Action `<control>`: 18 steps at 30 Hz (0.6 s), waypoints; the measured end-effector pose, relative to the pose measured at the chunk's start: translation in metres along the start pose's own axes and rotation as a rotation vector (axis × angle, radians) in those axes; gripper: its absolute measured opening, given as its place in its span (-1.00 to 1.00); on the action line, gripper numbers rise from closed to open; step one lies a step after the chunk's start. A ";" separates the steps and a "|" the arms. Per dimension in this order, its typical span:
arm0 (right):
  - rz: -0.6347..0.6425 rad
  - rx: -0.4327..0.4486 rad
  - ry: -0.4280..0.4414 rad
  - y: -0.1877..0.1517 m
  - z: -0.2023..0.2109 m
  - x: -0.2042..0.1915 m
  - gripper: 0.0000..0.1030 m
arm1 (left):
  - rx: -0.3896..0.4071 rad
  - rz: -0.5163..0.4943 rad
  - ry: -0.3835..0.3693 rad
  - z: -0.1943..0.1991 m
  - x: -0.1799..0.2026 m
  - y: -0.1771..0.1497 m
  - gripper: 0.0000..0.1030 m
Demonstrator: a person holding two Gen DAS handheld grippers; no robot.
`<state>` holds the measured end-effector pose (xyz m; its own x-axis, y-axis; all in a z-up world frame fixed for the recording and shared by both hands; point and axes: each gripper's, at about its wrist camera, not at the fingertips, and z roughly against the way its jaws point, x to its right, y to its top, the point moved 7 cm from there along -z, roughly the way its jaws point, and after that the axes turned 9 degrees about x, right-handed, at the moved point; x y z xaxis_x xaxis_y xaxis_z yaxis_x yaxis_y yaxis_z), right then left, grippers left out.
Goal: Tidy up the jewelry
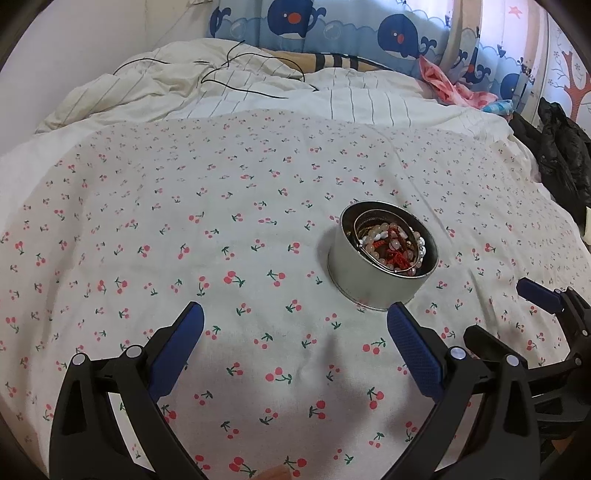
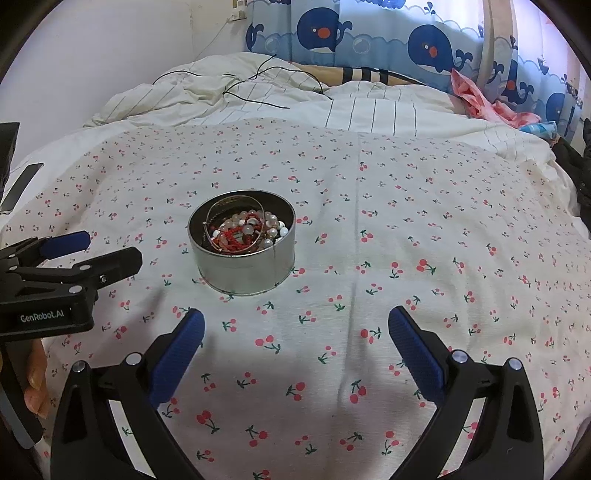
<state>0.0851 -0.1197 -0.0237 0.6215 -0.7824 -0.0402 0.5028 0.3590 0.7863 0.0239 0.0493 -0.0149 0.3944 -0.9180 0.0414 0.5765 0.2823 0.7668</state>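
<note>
**Tin of beads on the bed, both claws wide open**

While both claws hang over the bed, neither has hold of anything. The left claw (image 1: 295, 321) has its blue pads spread far apart, empty, with only cherry-print sheet (image 1: 221, 221) between them. Same story for the right claw (image 2: 295, 326): fingers splayed wide, nothing gripped.

The tin (image 1: 382, 254) sits upright on the sheet, open mouth facing up, no lid on it. Being round, it has no real long axis to speak of. From the left wrist view it's ahead and to the right, just beyond the right fingertip; from the right wrist view it's ahead and to the left. So it's roughly between the two claws, a bit forward of both.

Inside is a jumble of jewelry (image 2: 245, 230): pale round beads, red cord and a thin metal bangle leaning tilted against the inner wall.

Farther back there's a rumpled striped duvet (image 2: 258, 99) with a black cable (image 2: 258, 79) lying on it, and a whale-print curtain (image 2: 369, 33) behind.
</note>
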 end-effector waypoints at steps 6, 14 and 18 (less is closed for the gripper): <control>0.002 -0.004 0.004 -0.001 -0.001 -0.001 0.86 | 0.006 -0.013 0.010 0.001 0.002 0.001 0.86; 0.001 -0.004 0.003 -0.001 -0.001 -0.001 0.86 | -0.010 -0.008 -0.001 -0.001 0.003 0.001 0.86; 0.001 -0.005 0.003 -0.001 -0.002 -0.001 0.85 | -0.015 -0.026 0.002 -0.001 0.007 0.001 0.86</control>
<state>0.0847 -0.1184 -0.0257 0.6238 -0.7805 -0.0412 0.5050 0.3622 0.7834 0.0278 0.0436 -0.0147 0.3806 -0.9245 0.0207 0.5971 0.2628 0.7579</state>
